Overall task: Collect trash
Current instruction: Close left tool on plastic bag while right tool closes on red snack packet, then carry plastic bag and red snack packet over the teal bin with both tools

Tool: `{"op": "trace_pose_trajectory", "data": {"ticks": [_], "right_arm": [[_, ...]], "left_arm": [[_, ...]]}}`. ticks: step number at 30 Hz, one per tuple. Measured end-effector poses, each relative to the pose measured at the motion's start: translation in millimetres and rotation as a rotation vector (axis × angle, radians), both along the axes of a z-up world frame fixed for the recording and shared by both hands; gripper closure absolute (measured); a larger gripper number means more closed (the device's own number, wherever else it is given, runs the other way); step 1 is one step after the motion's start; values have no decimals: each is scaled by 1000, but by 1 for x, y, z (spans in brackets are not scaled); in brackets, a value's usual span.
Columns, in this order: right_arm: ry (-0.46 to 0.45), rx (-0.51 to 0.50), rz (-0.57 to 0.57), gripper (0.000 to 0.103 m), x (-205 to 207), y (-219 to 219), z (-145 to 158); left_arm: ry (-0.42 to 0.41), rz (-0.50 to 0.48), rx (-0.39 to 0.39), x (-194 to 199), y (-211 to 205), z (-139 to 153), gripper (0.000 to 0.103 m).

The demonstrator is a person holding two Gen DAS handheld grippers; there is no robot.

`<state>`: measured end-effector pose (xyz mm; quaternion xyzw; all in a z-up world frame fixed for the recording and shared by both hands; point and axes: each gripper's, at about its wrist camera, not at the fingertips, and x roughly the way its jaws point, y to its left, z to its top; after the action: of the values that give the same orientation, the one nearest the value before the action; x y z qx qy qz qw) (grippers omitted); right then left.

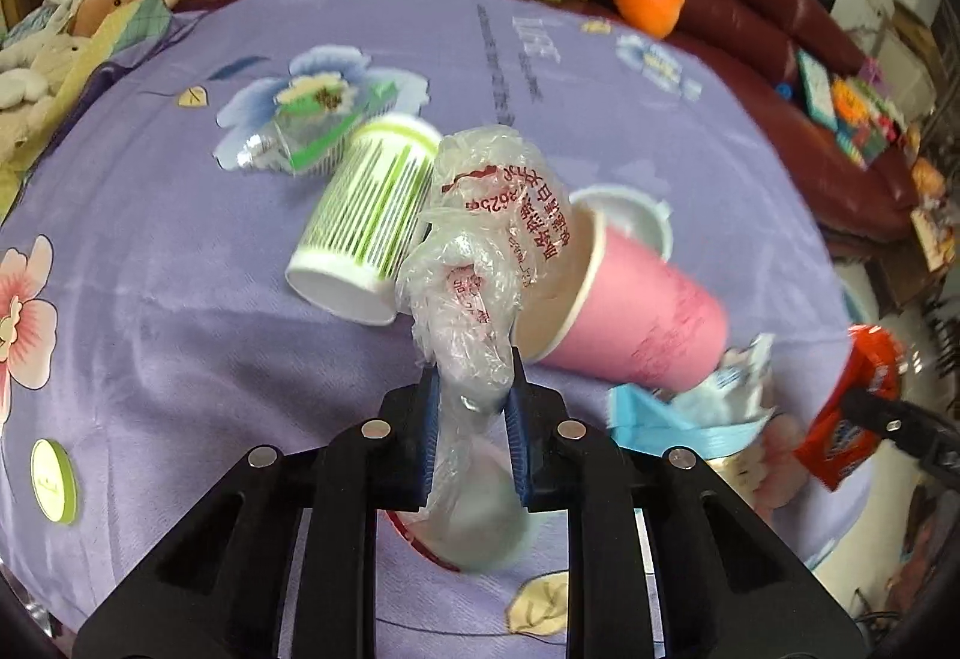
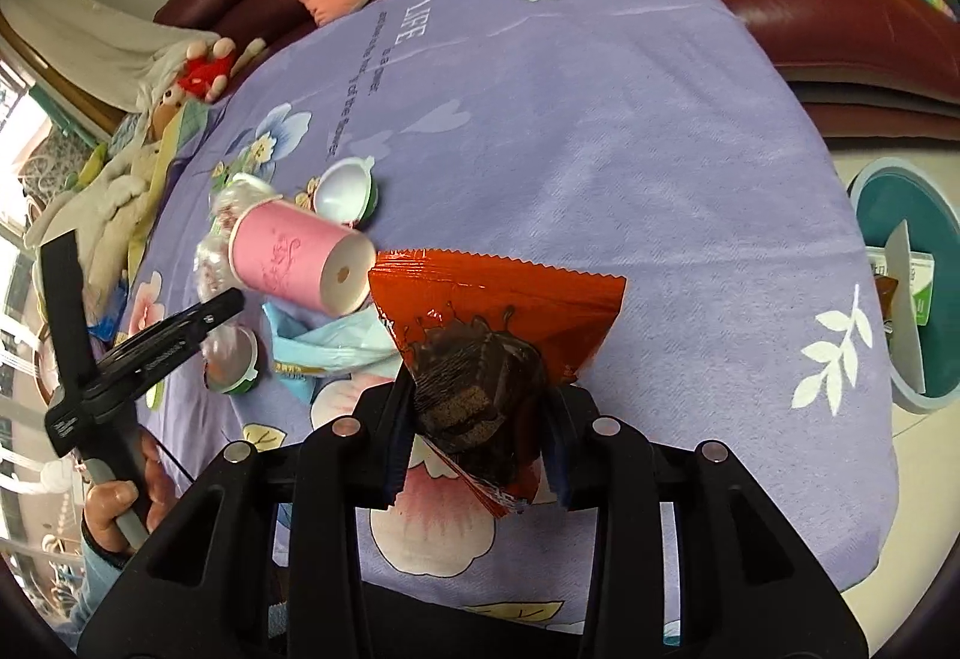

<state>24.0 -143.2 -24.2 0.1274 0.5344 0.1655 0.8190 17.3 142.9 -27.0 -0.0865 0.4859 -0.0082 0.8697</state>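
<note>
My left gripper point(image 1: 474, 407) is shut on a crumpled clear plastic bag point(image 1: 486, 239) with red print, held above the purple tablecloth point(image 1: 180, 299). Behind it lie a green-striped paper cup point(image 1: 372, 221) and a pink paper cup point(image 1: 636, 323), both on their sides. A blue wrapper point(image 1: 690, 419) lies at the right. My right gripper point(image 2: 480, 419) is shut on a red snack wrapper point(image 2: 498, 311) with a chocolate picture. The right wrist view also shows the pink cup point(image 2: 300, 257), the blue wrapper point(image 2: 336, 347) and the left gripper point(image 2: 222, 305).
A teal trash bin point(image 2: 900, 263) with some trash inside stands on the floor right of the table. A clear bottle with green label point(image 1: 300, 137) and green-and-white pudding cups point(image 2: 348, 191) lie on the cloth. Plush toys line a dark red sofa point(image 1: 780, 29) behind.
</note>
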Motion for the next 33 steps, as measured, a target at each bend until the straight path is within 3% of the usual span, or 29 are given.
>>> {"op": "trace_pose_trajectory", "data": {"ticks": [6, 13, 33], "right_arm": [[-25, 32, -28, 69, 2, -15, 9], [-52, 53, -86, 69, -2, -45, 17], [-136, 90, -377, 68, -21, -199, 30]], "left_arm": [[-81, 0, -59, -8, -2, 40, 83], [-142, -65, -63, -7, -37, 70, 83], [-139, -349, -102, 32, -215, 74, 82]]}}
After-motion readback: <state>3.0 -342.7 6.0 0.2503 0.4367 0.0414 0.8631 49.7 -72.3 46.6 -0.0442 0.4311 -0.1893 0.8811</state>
